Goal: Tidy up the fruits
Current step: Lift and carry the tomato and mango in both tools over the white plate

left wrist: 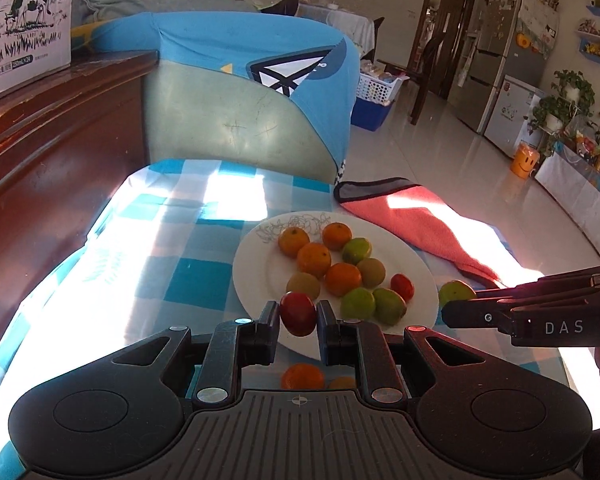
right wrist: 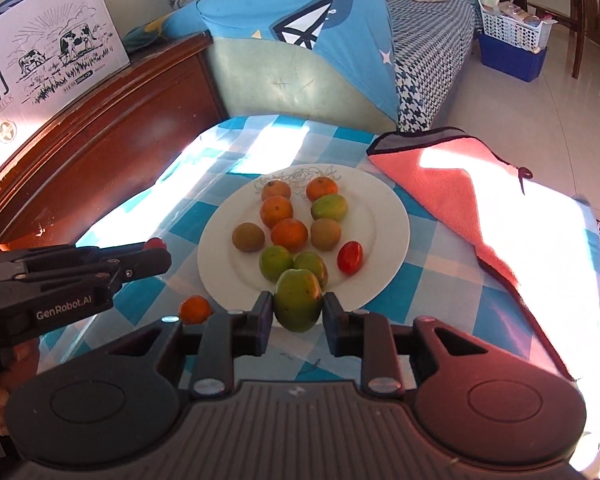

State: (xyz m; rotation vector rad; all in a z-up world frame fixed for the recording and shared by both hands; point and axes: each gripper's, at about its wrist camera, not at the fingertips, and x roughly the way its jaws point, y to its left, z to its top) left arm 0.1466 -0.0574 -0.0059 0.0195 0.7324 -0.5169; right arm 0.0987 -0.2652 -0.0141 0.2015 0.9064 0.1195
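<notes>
Left wrist view: my left gripper (left wrist: 298,314) clamps a red tomato (left wrist: 298,314) at the plate (left wrist: 252,276) rim, 6 o'clock. Right gripper (right wrist: 298,310) grips a green fruit (right wrist: 298,306). Ten fruits plated; an orange (right wrist: 195,309) waits on the tabletop (right wrist: 188,184). Nearly done, I judge.

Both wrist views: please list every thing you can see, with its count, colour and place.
plate: one, white, on the checked cloth
oranges: four, orange, on the plate
green fruits: three, green, on the plate
brown fruits: two, brown, on the plate
red tomato: one, red, on the plate
loose orange: one, orange, on the cloth beside the plate
towel: one, pink, right of the plate
left gripper: shut on a red fruit
right gripper: shut on a green fruit
</notes>
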